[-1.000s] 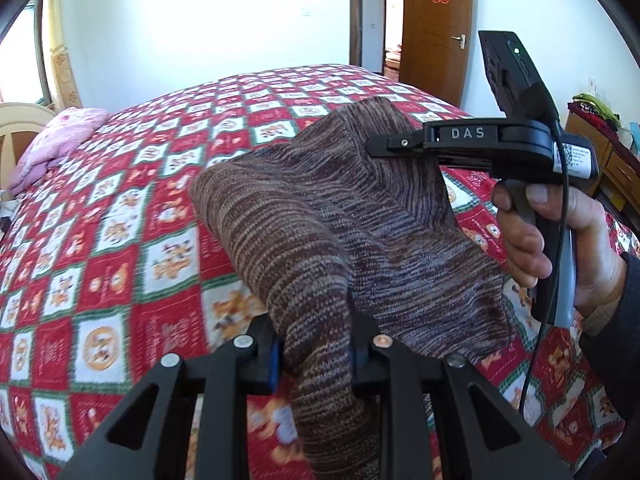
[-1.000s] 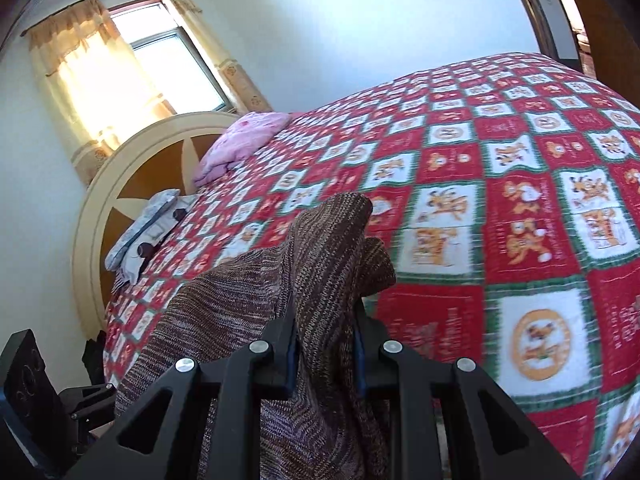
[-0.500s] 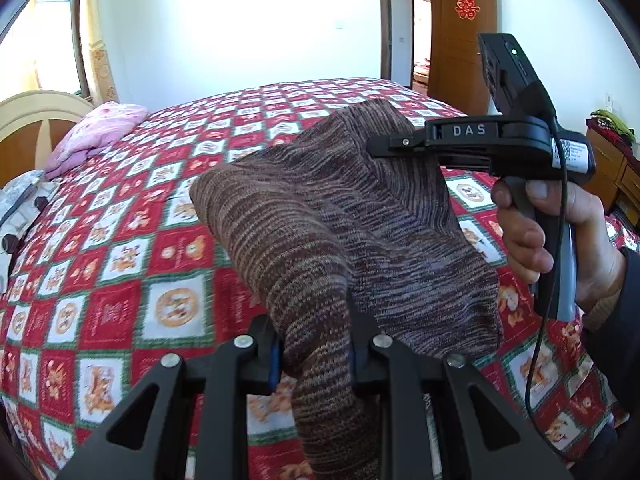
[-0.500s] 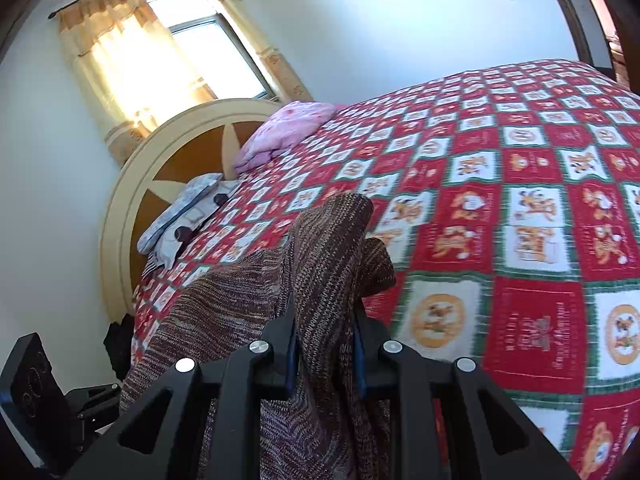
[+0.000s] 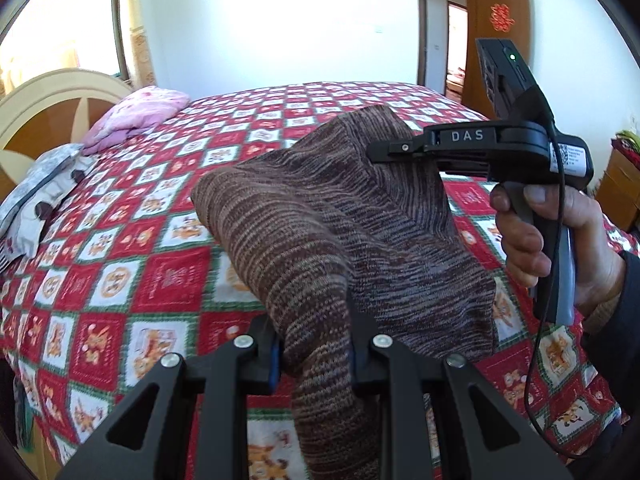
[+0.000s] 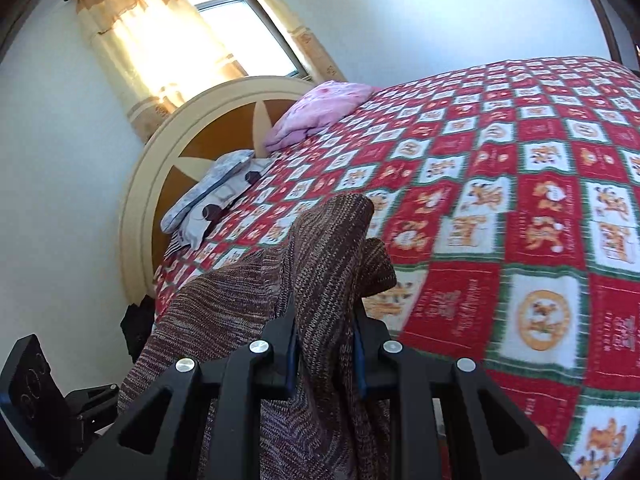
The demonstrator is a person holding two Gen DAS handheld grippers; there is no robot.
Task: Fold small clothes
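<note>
Spanning both grippers, knit garment [image 5: 320, 220] above bedspread [image 5: 168, 280].

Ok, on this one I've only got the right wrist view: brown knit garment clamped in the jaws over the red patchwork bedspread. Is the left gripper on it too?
Observer: Yes, the left gripper is shut on a bunched edge of the knit garment.
Operator: Can you see my gripper from that side?
Observer: Side on, yes. The right gripper pinches the garment's upper far corner, with a hand wrapped around its grip.
Operator: Anything behind it that I'm missing?
Observer: An open wooden door with a red paper decoration on it.
</note>
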